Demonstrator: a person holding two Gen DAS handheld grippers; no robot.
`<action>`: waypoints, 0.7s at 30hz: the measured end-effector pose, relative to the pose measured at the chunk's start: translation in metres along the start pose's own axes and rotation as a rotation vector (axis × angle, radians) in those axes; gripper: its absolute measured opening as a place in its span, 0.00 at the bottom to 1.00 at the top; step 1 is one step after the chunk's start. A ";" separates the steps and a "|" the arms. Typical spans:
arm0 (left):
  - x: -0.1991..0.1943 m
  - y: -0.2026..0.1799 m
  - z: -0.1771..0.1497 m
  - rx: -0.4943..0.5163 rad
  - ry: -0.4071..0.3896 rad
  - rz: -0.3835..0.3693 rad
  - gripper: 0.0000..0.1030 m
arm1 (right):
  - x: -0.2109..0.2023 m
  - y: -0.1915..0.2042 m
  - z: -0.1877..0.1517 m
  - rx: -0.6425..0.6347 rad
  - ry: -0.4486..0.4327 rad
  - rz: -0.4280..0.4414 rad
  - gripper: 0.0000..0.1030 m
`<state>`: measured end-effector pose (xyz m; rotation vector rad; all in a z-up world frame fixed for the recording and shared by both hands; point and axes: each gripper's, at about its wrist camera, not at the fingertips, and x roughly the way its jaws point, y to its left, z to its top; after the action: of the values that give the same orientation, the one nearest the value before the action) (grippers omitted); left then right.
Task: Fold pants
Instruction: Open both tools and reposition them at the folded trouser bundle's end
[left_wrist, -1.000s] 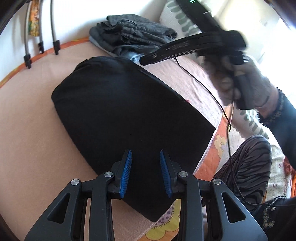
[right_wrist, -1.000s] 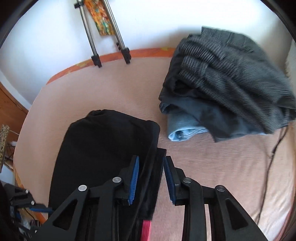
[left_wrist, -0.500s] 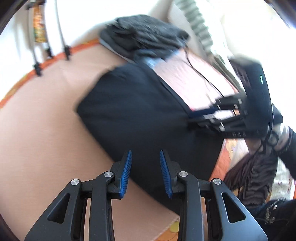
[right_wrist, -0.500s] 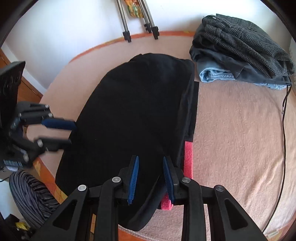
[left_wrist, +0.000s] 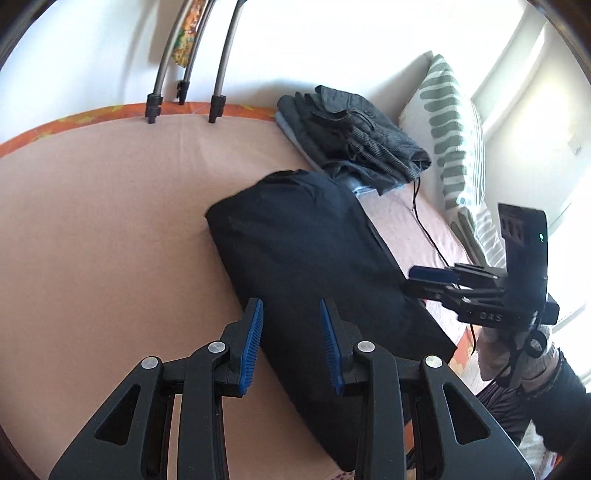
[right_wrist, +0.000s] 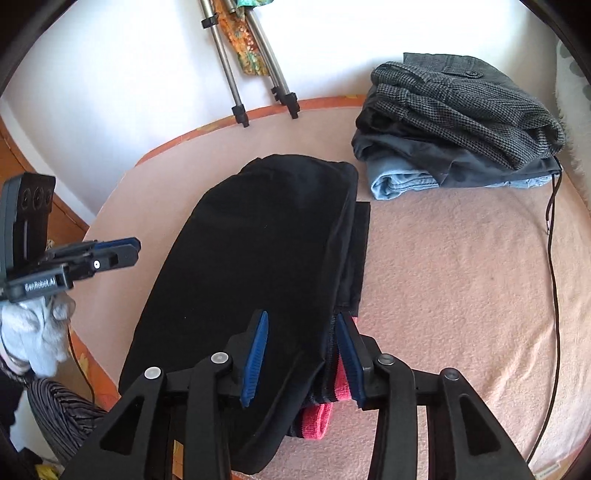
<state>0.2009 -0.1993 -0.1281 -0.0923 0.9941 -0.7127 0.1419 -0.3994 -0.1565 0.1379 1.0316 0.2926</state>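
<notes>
The left gripper (left_wrist: 291, 345) gapes empty over the pants' (left_wrist: 314, 266) near left edge; the pants lie on the bed (left_wrist: 92, 240), long axis running away from both tools; the right gripper (right_wrist: 301, 356), also agape, straddles their right edge, seemingly nearer

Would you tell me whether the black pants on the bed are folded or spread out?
Folded: the black pants lie as one compact layered oblong on the bed, pink waistband at one end.
</notes>
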 end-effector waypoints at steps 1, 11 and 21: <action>-0.001 -0.004 -0.007 0.007 -0.012 0.014 0.29 | 0.002 0.002 0.001 -0.010 0.001 -0.013 0.40; 0.012 -0.024 -0.049 0.016 -0.033 0.184 0.43 | 0.006 -0.010 -0.003 0.002 -0.038 -0.074 0.59; 0.018 -0.027 -0.053 0.071 -0.009 0.224 0.45 | 0.020 -0.005 0.008 -0.040 -0.054 -0.077 0.68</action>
<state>0.1520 -0.2176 -0.1605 0.0769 0.9524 -0.5412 0.1596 -0.3978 -0.1704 0.0695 0.9750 0.2380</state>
